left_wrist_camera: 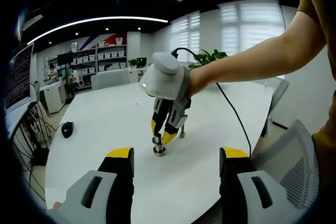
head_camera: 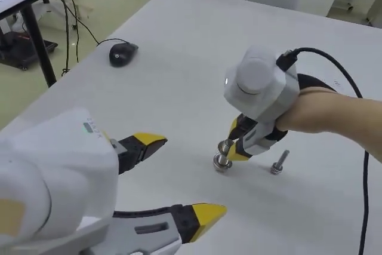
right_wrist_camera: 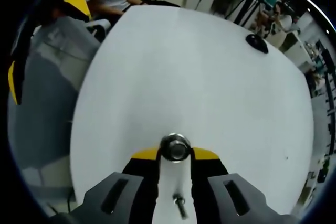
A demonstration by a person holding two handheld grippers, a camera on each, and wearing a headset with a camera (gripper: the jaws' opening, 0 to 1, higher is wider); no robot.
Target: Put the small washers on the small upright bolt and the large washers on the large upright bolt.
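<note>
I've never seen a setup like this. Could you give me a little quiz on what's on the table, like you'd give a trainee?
1. True or false: the left tongs are open.
2. The right tongs are at the top of: A the larger bolt, B the smaller bolt, C the laptop.
3. What dark thing lies far off on the table?
Key: 1 true. 2 A. 3 a computer mouse.

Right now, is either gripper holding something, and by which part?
The right gripper pinches a round metal piece by its opposite edges, at the large bolt; washer or bolt top, I cannot tell. The left gripper is open and holds nothing.
</note>
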